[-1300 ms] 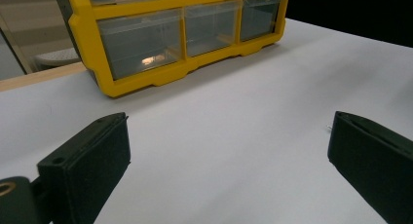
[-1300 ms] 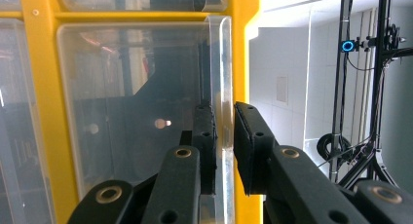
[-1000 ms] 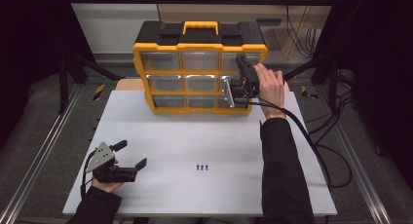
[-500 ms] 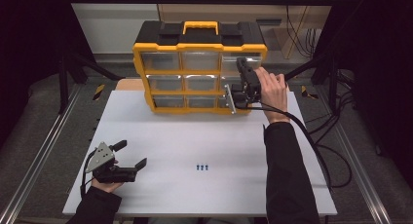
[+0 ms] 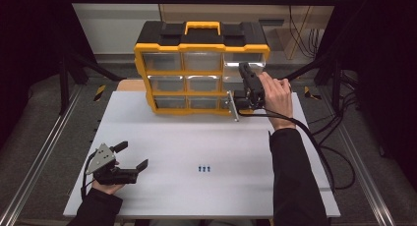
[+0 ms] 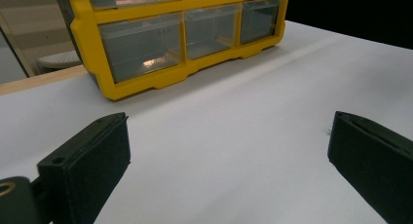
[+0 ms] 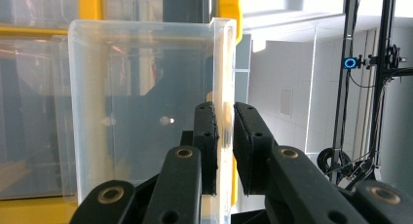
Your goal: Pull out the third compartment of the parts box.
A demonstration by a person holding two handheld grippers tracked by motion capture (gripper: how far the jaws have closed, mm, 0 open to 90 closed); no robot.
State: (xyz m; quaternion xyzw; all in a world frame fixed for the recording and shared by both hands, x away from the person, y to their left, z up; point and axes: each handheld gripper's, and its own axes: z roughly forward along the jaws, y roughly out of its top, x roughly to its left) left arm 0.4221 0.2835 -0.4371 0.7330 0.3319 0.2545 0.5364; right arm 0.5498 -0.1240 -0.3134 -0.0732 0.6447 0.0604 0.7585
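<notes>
Clear plastic drawer point(image 7: 146, 112) of the yellow-and-black organizer cabinet point(image 5: 201, 69): partly drawn out of the cabinet's right-hand column, at the back of the white table point(image 5: 196, 142). In the high view the drawer point(image 5: 235, 103) projects from the cabinet face toward the person's side of the table, so its long axis runs front to back, its front panel pointing at the person. No brand, label or legible writing can be made out on the drawer, the cabinet or either tool.

Right gripper point(image 7: 225, 131): the two black jaws are closed on the drawer's transparent front wall, one jaw on each face, pads touching the plastic. In the high view the same gripper point(image 5: 246, 96) sits against the cabinet's right column, the person's right hand point(image 5: 275, 96) wrapped round its body, and its cable trails off the right edge of the table.

Left gripper point(image 5: 129, 156): held low over the near-left part of the table, well apart from the cabinet. Its jaws stand wide apart with nothing between them; the left gripper view shows bare table surface between the two black pads, with the cabinet's lower drawer row point(image 6: 185, 39) beyond.

Cabinet: three columns of clear drawers in a yellow frame, black top with a yellow carrying handle point(image 5: 202, 27). It stands upright, face toward the person.

Small blue parts point(image 5: 204, 168): a tight cluster lying on the table near its front centre, between the two arms and touching neither gripper. Their exact kind is too small to tell.
</notes>
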